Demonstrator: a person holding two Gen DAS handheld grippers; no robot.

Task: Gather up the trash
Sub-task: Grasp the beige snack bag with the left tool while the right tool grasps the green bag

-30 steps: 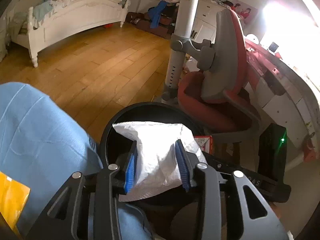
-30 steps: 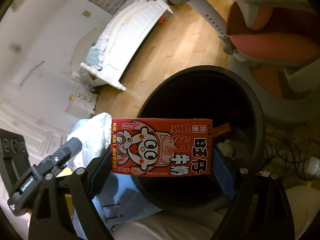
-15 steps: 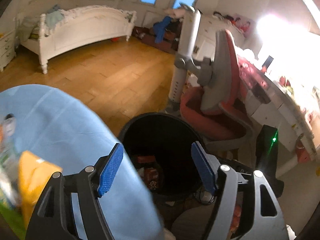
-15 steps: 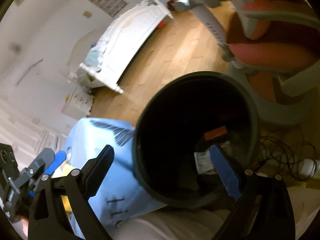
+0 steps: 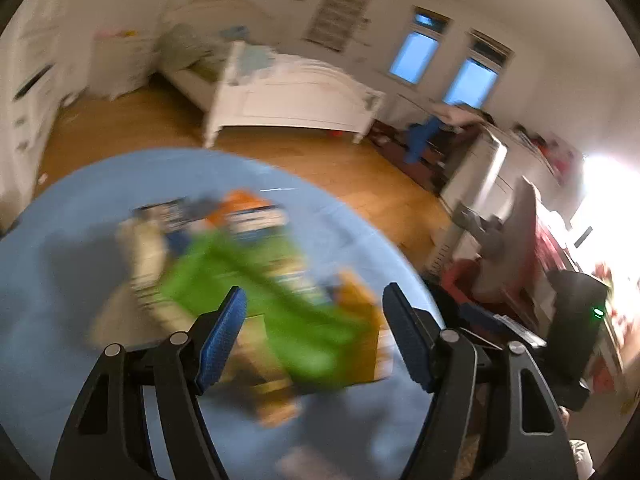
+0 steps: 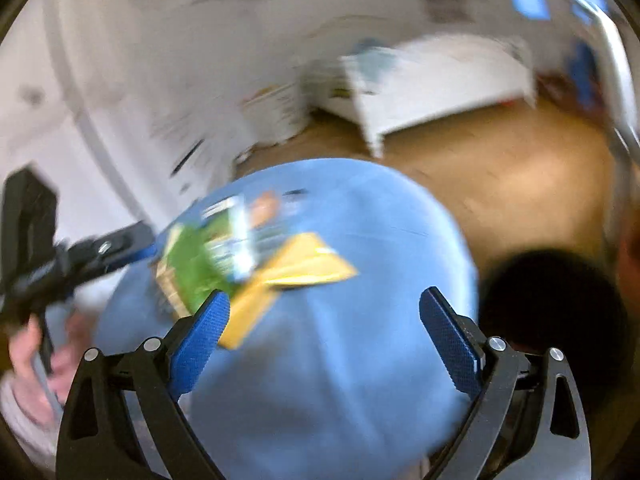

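Both views are motion-blurred. A pile of trash lies on a round blue-covered table [image 5: 60, 280]: a green packet [image 5: 256, 304], an orange-yellow packet [image 5: 360, 320] and several blue-and-white cartons [image 5: 256, 220]. My left gripper [image 5: 316, 340] is open and empty, just above the green packet. My right gripper [image 6: 324, 336] is open and empty over the blue table [image 6: 340, 360], with the yellow packet [image 6: 296, 276] and green packet [image 6: 192, 268] ahead to the left. The black trash bin [image 6: 552, 300] stands to the right of the table. The left gripper's body [image 6: 72, 264] shows at far left.
A white bed [image 5: 296, 100] stands across the wooden floor [image 5: 340, 168]. A red-and-grey chair [image 5: 516, 248] and a cluttered desk [image 5: 568, 240] are at the right, with a black device with a green light [image 5: 576, 320] near them.
The left gripper let go of the white bag and the right let go of the red carton into the bin. Both then swung left from the bin to over the table's trash pile.
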